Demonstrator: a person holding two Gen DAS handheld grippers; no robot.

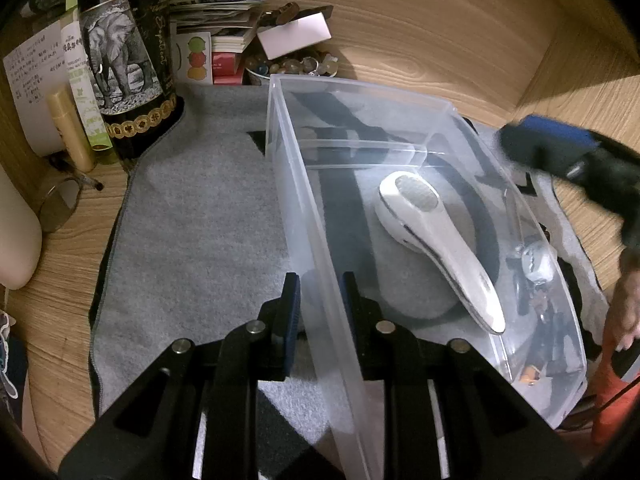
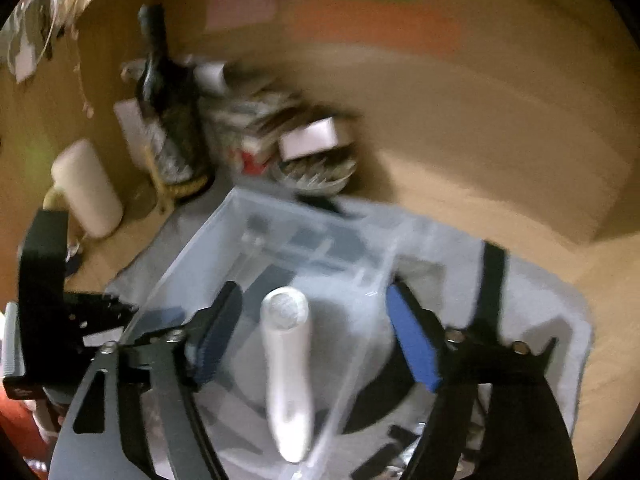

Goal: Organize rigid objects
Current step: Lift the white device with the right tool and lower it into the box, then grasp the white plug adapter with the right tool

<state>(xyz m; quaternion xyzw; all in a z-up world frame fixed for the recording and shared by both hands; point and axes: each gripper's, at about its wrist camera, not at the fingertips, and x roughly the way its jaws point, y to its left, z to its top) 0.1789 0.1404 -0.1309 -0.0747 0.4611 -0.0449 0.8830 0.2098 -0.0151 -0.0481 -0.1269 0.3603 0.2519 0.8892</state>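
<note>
A clear plastic bin (image 1: 304, 184) stands on a grey cloth (image 1: 192, 232). Inside lie a white handheld device (image 1: 436, 240) and a small dark figure (image 1: 540, 304) near the right wall. My left gripper (image 1: 320, 304) is shut on the bin's left wall, one finger on each side. My right gripper (image 2: 316, 344) is open and empty above the bin (image 2: 256, 232), over the white device (image 2: 288, 364). It also shows blurred in the left wrist view (image 1: 560, 156).
A bottle tin with an elephant picture (image 1: 120, 68), papers, small boxes and a bowl of beads (image 1: 292, 66) crowd the back left. A wooden wall runs behind. A white cylinder (image 2: 86, 188) lies at the left.
</note>
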